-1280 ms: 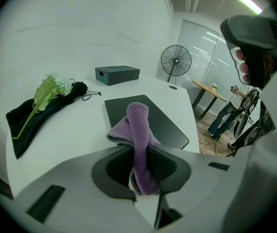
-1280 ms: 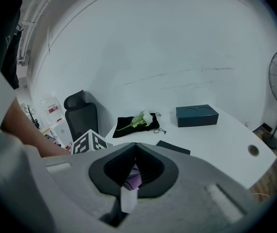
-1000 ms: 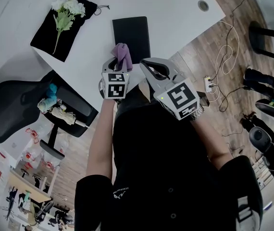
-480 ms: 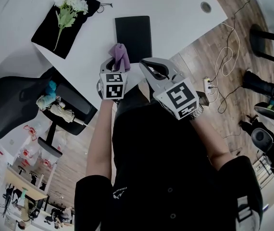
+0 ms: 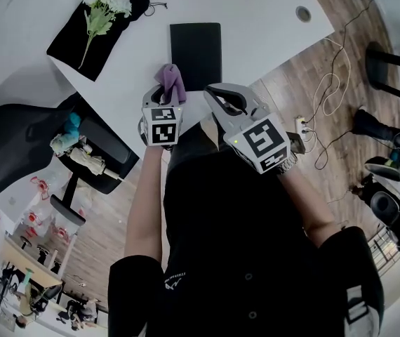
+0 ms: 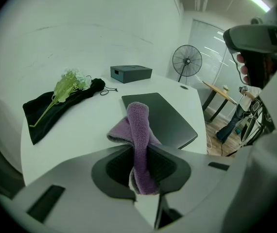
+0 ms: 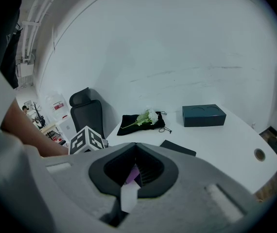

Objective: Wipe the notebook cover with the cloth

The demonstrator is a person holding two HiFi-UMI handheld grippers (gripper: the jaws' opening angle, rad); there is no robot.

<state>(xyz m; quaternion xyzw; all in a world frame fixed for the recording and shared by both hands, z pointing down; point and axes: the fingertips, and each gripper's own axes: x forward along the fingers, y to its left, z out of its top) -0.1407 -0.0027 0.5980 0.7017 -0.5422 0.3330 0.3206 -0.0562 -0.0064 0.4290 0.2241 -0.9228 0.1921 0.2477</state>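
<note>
Okay, both grippers are held close in front of the person's chest, side by side, pointing at the white table (image 5: 256,20). The left gripper (image 5: 165,95) sits at the table's near edge, jaws clamped on the purple cloth (image 5: 172,80), which sticks out past the tips by the near left corner of the dark notebook (image 5: 196,44). The notebook lies flat and closed on the table. The right gripper (image 5: 216,97) is just beside it, jaws pressed together, empty. A black pouch (image 5: 74,37) with flowers (image 5: 105,5) lies far left.
</note>
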